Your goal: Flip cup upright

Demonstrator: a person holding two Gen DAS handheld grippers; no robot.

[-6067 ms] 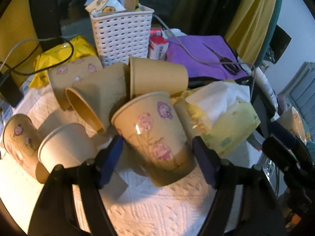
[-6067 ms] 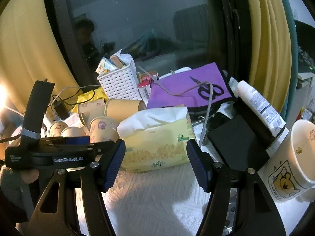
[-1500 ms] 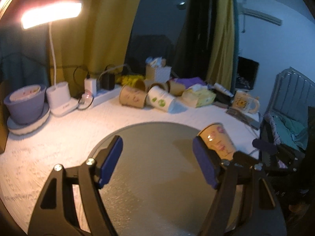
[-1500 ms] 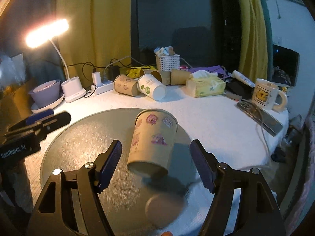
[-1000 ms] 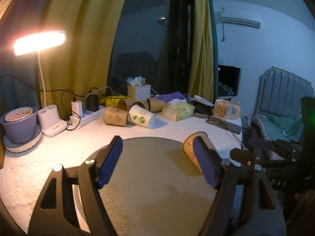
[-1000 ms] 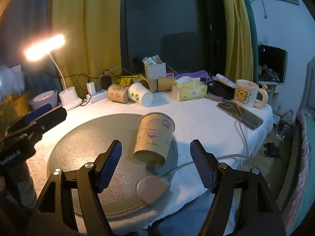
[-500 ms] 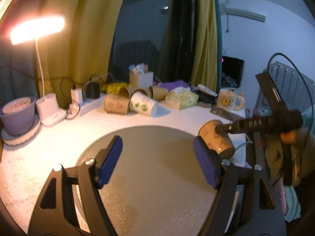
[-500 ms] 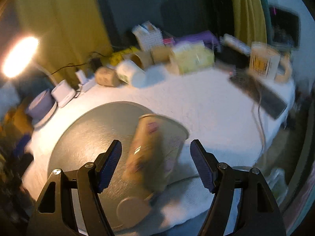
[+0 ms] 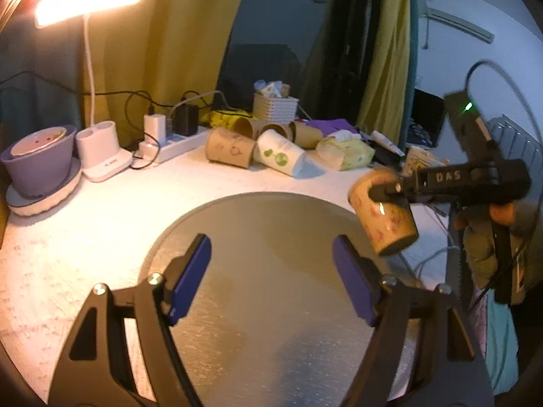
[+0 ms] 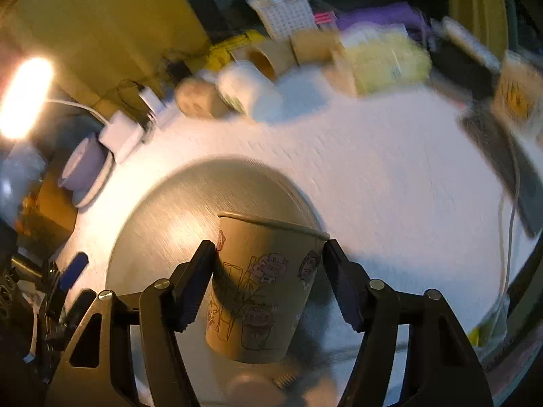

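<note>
At the far left of the white-covered counter [image 9: 112, 203] a purple bowl [image 9: 39, 161] sat on a white saucer beside a white desk lamp [image 9: 98, 149] with its bar lit. The left gripper [image 9: 271, 271] hung over a round grey metal tray [image 9: 264, 237], its blue-padded jaws spread wide with nothing between them. Behind the tray, toward the yellow curtain, several paper cups lay on their sides: a brown printed one [image 9: 229, 147], a white one with green dots [image 9: 280, 156], then a yellow tissue pack [image 9: 344, 152] and a white woven basket [image 9: 275, 107]. Farther right, the brown paper cup with cartoon stickers [image 10: 261, 288] was lifted clear of the tray at its right edge, tilted in the left view, rim uppermost in the right wrist view. The right gripper [image 10: 269, 285] had its jaws closed against the cup's two sides, gripping it just under the rim. The right wrist view was blurred, and a cartoon mug [image 10: 517, 93] showed only faintly at its right edge.
</note>
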